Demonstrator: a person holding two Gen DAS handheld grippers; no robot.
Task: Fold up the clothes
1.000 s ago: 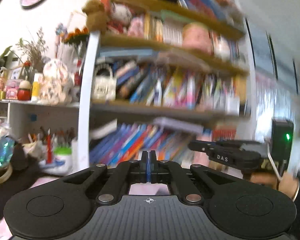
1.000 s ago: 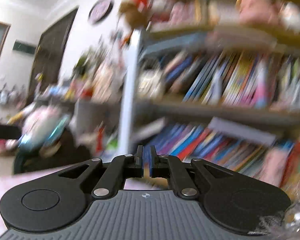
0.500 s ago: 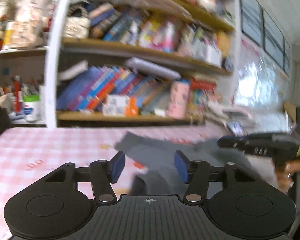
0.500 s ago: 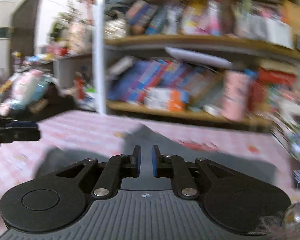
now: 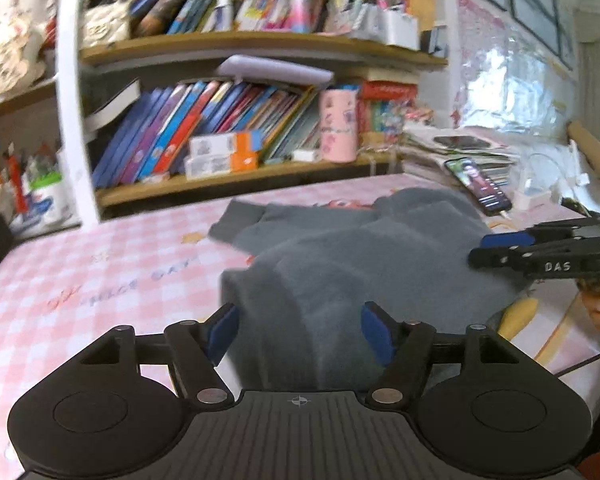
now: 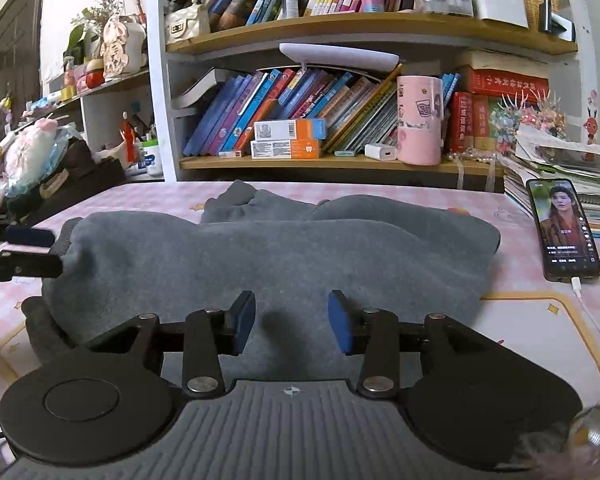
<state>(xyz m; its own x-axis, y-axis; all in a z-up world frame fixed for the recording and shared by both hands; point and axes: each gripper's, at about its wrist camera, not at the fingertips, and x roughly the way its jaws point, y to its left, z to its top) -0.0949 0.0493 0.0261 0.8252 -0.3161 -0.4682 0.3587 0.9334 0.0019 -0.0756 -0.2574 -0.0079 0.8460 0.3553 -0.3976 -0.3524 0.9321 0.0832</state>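
A grey fleece garment (image 5: pixel 352 264) lies crumpled on the pink checked tablecloth (image 5: pixel 100 280), with one cuffed sleeve reaching toward the shelves. It also shows in the right wrist view (image 6: pixel 268 252). My left gripper (image 5: pixel 298 330) is open and empty, just above the garment's near left edge. My right gripper (image 6: pixel 291 322) is open and empty over the garment's near edge. The right gripper shows from the side in the left wrist view (image 5: pixel 500 250). The left gripper's fingertips (image 6: pixel 28 236) show at the far left of the right wrist view.
A phone (image 6: pixel 564 230) with a lit screen and a white cable lies on the table right of the garment. A stack of papers (image 6: pixel 560 168) sits behind it. Bookshelves (image 6: pixel 340 160) with books and a pink cup (image 6: pixel 420 120) stand along the table's far edge.
Both grippers have tilted down from the shelves toward the table and opened from shut. The grey garment has come into view below them.
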